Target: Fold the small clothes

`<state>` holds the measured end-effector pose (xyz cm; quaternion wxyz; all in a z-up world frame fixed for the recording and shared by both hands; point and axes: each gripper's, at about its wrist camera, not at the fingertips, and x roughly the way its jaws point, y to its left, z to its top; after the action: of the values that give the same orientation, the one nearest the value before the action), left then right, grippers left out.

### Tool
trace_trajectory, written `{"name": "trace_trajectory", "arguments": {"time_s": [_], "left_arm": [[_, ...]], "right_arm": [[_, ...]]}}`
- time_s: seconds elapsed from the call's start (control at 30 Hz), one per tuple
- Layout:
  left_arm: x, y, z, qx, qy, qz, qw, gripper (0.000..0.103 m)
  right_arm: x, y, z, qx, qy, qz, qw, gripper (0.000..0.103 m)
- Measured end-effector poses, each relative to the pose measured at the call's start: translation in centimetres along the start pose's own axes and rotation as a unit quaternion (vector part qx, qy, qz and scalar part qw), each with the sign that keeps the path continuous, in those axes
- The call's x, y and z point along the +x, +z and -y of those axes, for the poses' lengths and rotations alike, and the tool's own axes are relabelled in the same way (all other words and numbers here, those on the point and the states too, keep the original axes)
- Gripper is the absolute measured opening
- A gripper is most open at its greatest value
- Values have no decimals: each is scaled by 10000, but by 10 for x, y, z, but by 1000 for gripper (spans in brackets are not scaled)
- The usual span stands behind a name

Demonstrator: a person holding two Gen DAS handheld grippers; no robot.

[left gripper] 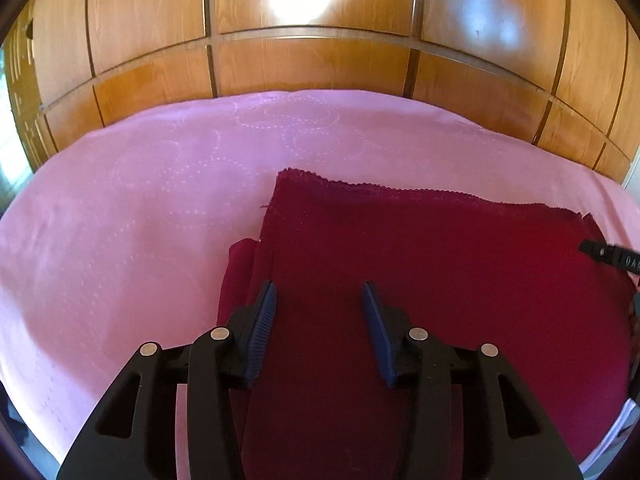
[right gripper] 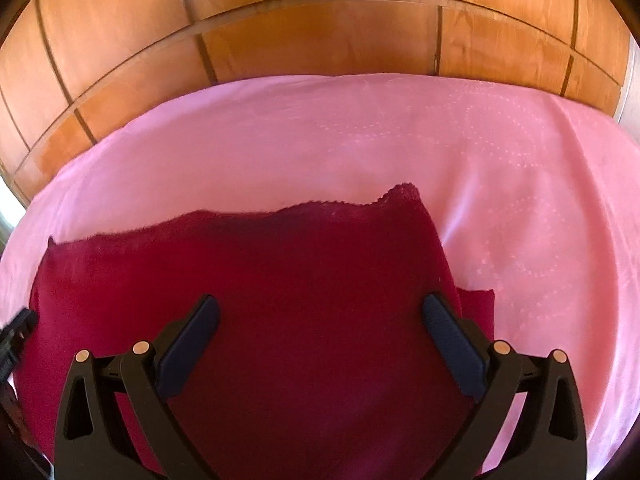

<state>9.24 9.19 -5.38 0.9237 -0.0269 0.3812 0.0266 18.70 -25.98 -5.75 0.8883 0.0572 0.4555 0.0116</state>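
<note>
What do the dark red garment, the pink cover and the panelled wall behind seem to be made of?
Dark red garment: soft matte fabric, scalloped lace-like edge.
Pink cover: smooth woven cloth, faint sheen, dotted ring pattern.
Panelled wall: glossy varnished wood or veneer; grain and glare.

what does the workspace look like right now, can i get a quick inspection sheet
surface: pink bedspread with a faint dotted pattern, smooth.
job's things: dark red garment lying flat, scalloped far edge, a lower layer showing at its side.
clutter: nothing seen.
grippers: left gripper and right gripper both open above the garment, holding nothing.
cables: nothing seen.
surroundings: glossy wooden wardrobe panels behind the bed.
</note>
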Motion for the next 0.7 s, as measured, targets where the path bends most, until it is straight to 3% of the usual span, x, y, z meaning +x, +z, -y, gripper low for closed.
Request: {"name": "trace_trajectory", "arguments": {"time_s": [0.6,0.7], "left_arm": [[-8,1,-5,-177,-134,17,9998,44],[-19,0,-6,-204,-174,74,9996,53]], "right_arm": [[2,-1,1,-49,-15,73,10000,101],[-3,2,0,-62,9,-15,10000,101]]}}
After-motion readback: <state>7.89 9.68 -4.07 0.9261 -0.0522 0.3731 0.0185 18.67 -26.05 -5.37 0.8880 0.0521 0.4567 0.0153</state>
